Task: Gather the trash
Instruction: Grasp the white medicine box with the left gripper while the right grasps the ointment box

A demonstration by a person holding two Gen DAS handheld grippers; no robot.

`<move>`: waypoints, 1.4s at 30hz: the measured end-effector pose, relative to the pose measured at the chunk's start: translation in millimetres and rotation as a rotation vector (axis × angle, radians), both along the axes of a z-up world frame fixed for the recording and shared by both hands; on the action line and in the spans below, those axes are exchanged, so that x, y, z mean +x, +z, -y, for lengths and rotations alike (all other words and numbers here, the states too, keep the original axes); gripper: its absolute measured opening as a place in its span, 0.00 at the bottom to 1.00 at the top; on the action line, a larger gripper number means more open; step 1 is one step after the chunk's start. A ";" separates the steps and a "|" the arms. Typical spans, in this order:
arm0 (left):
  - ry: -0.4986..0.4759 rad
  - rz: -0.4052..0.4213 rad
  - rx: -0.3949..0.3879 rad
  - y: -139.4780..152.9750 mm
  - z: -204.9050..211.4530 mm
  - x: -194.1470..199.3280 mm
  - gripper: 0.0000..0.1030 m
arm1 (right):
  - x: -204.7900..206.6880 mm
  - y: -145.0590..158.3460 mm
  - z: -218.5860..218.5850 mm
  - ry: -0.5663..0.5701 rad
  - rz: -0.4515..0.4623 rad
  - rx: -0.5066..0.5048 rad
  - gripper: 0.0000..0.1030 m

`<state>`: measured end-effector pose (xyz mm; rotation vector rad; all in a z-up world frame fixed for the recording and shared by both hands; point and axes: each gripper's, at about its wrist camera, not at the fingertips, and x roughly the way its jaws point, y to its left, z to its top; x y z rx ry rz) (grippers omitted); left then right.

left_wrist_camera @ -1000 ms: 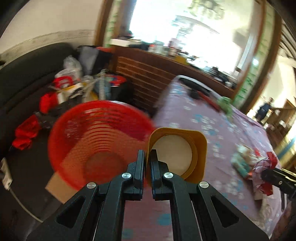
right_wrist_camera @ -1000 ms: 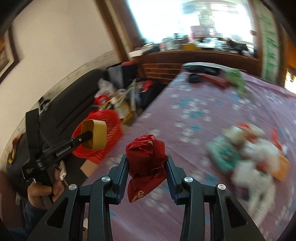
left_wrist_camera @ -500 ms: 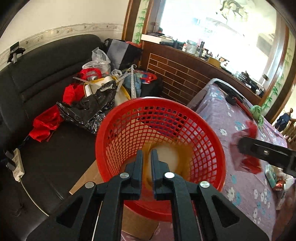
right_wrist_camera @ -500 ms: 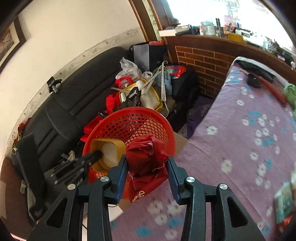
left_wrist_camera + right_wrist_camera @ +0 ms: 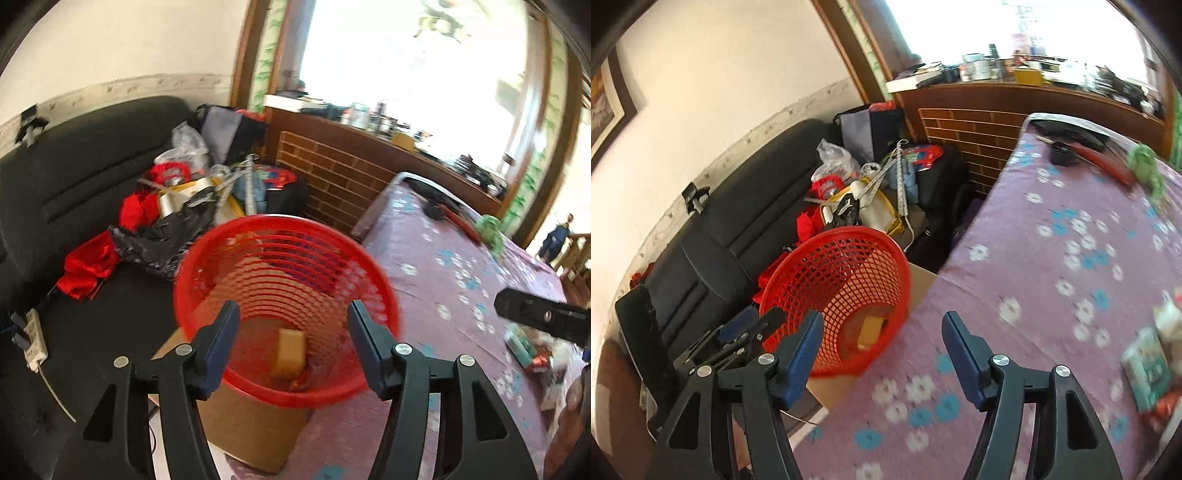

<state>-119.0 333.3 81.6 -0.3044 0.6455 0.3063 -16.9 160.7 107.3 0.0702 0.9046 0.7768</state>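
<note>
Left wrist view first: our left hand-held gripper (image 5: 293,345) has just been opening, nothing between its jaws; the yellow tape roll (image 5: 290,353) lies at the bottom of the red basket (image 5: 207,266). More trash (image 5: 532,350) sits on the surface (image 5: 443,266) at right. Right wrist view: our right hand-held gripper (image 5: 882,356) has also just been opening, empty. Wrappers (image 5: 1148,365) remain on the surface, so we judge collection partly done.

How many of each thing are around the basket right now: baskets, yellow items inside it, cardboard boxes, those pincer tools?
red basket: 1
yellow item inside: 1
cardboard box: 1
left hand-held gripper, right hand-held gripper: 2
Total: 5
</note>
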 end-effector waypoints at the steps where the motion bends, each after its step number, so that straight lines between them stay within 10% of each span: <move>1: -0.022 0.005 0.006 2.5 10.2 -0.4 0.59 | -6.6 0.4 12.3 -0.013 0.007 -0.003 0.69; 12: -0.276 -0.012 0.012 9.5 126.4 18.1 0.71 | -49.4 2.0 156.5 -0.209 0.023 0.052 0.69; 25: -0.628 -0.163 -0.161 -19.0 284.0 57.3 0.74 | -66.6 -16.3 344.2 -0.611 -0.026 0.144 0.72; 42: -0.626 -0.238 -0.177 -54.1 360.1 108.9 0.66 | -73.5 -49.9 400.6 -0.704 -0.104 0.184 0.72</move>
